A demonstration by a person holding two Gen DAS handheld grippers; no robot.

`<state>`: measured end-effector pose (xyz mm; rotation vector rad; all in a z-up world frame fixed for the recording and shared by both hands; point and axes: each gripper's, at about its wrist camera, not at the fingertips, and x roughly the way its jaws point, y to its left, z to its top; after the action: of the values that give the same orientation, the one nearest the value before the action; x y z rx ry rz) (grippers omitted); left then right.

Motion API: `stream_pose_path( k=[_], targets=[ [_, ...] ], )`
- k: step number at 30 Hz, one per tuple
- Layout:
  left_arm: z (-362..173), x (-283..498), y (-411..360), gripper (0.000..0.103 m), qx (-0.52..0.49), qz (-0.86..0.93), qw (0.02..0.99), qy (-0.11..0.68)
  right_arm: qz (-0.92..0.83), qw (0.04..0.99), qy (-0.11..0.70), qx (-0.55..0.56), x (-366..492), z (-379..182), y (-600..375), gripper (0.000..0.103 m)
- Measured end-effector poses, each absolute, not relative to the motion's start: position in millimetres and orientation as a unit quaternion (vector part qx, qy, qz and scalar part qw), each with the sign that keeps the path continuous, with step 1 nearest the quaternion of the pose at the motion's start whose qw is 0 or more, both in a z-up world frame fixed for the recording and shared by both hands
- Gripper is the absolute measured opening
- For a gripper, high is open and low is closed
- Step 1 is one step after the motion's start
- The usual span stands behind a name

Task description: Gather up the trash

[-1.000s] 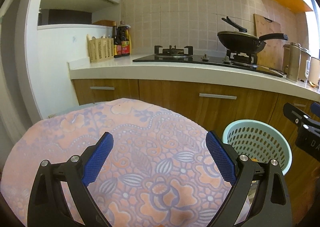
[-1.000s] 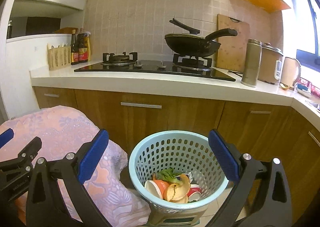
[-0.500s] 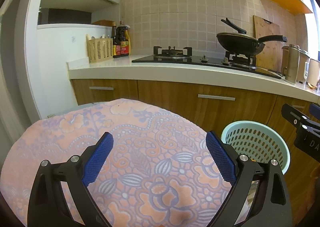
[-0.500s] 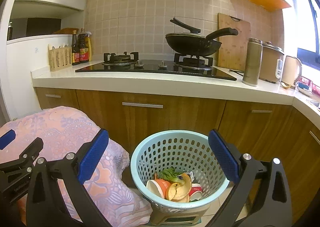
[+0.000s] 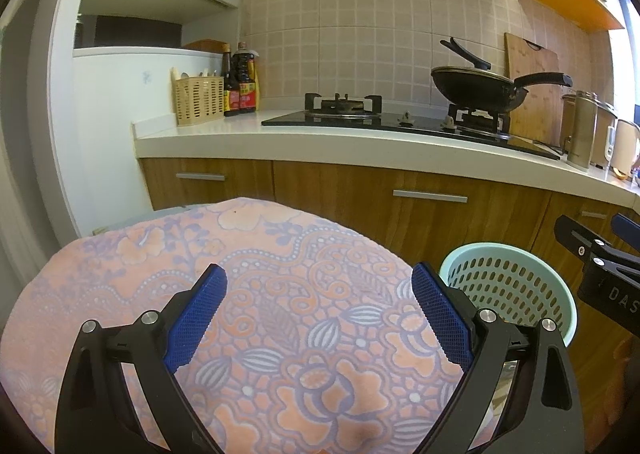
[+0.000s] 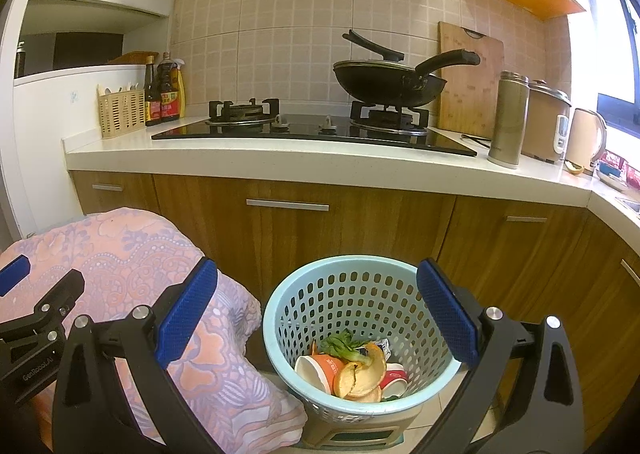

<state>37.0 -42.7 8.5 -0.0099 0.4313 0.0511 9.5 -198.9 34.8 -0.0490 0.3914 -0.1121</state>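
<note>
Trash: orange paper cup, curled orange peel, green leafy vegetable scrap and a red-and-white cup, heaped together at the bottom of the basket.

Light blue perforated plastic basket: round, upright, on a box on the floor, in front of the brown wooden cabinet doors; just beside the cloth-covered surface.

Right gripper: blue-padded fingers spread wide apart, holding nothing, poised above the basket mouth.

Left gripper: fingers likewise wide apart, empty, over the cloth.

Pink-and-lavender floral cloth: draped over a rounded surface to the basket's left.

White countertop: bears a black glass gas hob, a black lidded wok on the right burner, a wooden cutting board against the tiles, a steel flask, a woven utensil basket and dark sauce bottles.
</note>
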Motion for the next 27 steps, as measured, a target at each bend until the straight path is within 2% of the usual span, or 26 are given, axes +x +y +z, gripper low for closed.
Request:
stream_pose_path(
  k=[27],
  targets=[
    [8.4, 35.6, -50.3, 0.091, 0.005, 0.018, 0.976, 0.216, -0.059, 0.98, 0.187, -0.017, 7.7, 38.8, -202.1, 0.095]
  ],
)
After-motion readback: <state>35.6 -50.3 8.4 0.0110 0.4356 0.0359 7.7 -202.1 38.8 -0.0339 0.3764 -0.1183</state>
